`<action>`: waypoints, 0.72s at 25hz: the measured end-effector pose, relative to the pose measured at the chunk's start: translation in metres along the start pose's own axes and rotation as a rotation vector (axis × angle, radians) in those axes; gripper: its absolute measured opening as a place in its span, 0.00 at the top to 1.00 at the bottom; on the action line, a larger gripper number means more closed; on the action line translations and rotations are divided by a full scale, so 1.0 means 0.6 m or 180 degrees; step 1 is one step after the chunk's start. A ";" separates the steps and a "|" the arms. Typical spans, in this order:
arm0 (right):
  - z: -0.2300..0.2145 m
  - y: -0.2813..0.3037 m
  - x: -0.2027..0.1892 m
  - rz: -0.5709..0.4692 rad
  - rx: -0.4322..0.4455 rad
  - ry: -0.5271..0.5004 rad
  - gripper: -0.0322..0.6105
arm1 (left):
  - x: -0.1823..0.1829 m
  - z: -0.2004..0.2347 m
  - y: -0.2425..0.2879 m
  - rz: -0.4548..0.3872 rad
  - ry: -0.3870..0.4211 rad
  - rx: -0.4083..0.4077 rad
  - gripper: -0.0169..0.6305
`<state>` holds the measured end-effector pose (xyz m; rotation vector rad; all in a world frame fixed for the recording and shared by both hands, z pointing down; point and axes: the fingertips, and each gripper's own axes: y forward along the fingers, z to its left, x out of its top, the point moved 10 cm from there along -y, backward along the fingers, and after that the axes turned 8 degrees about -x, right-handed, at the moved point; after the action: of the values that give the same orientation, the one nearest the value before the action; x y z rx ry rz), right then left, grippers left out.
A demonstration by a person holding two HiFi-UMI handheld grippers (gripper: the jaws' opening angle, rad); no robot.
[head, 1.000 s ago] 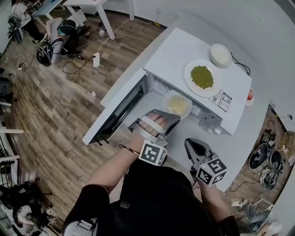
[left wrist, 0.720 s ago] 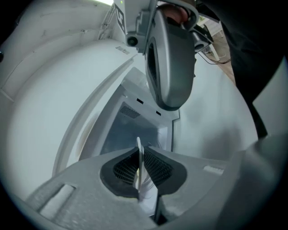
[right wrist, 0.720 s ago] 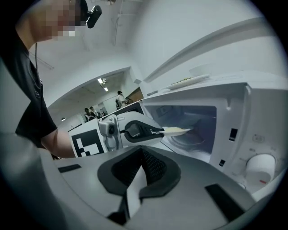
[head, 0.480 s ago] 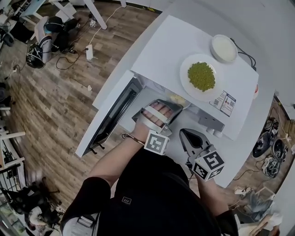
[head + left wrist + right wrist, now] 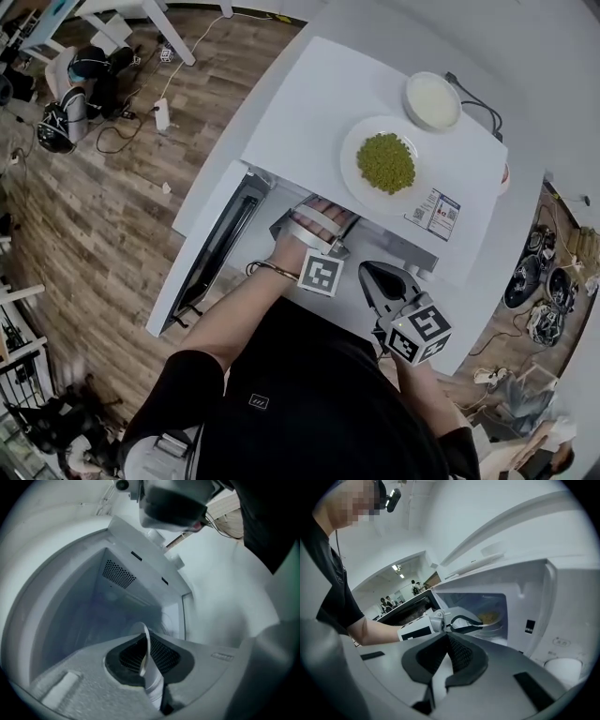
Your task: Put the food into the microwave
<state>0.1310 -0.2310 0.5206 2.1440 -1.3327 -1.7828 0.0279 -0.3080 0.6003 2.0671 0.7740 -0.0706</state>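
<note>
Open white microwave on a white table, door swung out to the picture's left. On its flat top sit a round white plate heaped with green peas and a small white bowl; the bowl's filling is pale and I can't tell what it is. A printed sticker lies near the top's front edge.

The task item, a shallow white dish with yellow food, is inside the cavity, low and just past the door opening. The left gripper pinches its near rim.

The head view shows only the left gripper's rear, marker cube and hand at the opening; the microwave top hides the dish. The right gripper view gives the dish, the food and the grip from the side, plus round control knobs on the front panel. The left gripper view shows the rim edge-on as a thin, smooth white blade between dark ribbed pads, with a perforated vent on the smooth cavity wall behind.

The right gripper hangs outside, in front of the control panel. Its jaws are pressed together with nothing between them, and their black pads are cross-hatched.
</note>
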 end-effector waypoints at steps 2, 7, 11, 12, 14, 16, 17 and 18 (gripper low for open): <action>-0.001 -0.001 -0.001 -0.0003 0.0006 0.0031 0.93 | -0.001 0.001 0.013 -0.0012 -0.0063 -0.0071 0.93; 0.009 -0.006 -0.007 0.0030 0.0038 0.0103 0.93 | -0.012 0.022 0.039 0.0111 -0.0198 -0.0119 0.92; 0.018 -0.016 -0.004 -0.0004 0.0049 0.0107 0.93 | -0.018 0.041 0.058 0.0121 -0.0528 -0.0299 0.91; 0.021 -0.020 -0.003 -0.0024 0.0049 0.0103 0.93 | -0.021 0.049 0.062 0.0095 -0.0674 -0.0367 0.90; 0.031 -0.031 -0.005 -0.0037 0.0042 0.0088 0.93 | -0.023 0.062 0.067 0.0089 -0.0949 -0.0499 0.89; 0.042 -0.045 -0.010 -0.0023 0.0037 0.0068 0.93 | -0.023 0.069 0.066 0.0169 -0.1123 -0.0538 0.87; 0.047 -0.051 -0.012 -0.0020 0.0036 0.0056 0.93 | -0.024 0.070 0.064 0.0208 -0.1164 -0.0515 0.83; 0.053 -0.058 -0.014 -0.0022 0.0033 0.0039 0.93 | -0.024 0.070 0.060 0.0233 -0.1188 -0.0476 0.77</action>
<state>0.1250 -0.1896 0.4980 2.1640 -1.3362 -1.7661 0.0463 -0.3620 0.6065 1.8638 0.4592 -0.3375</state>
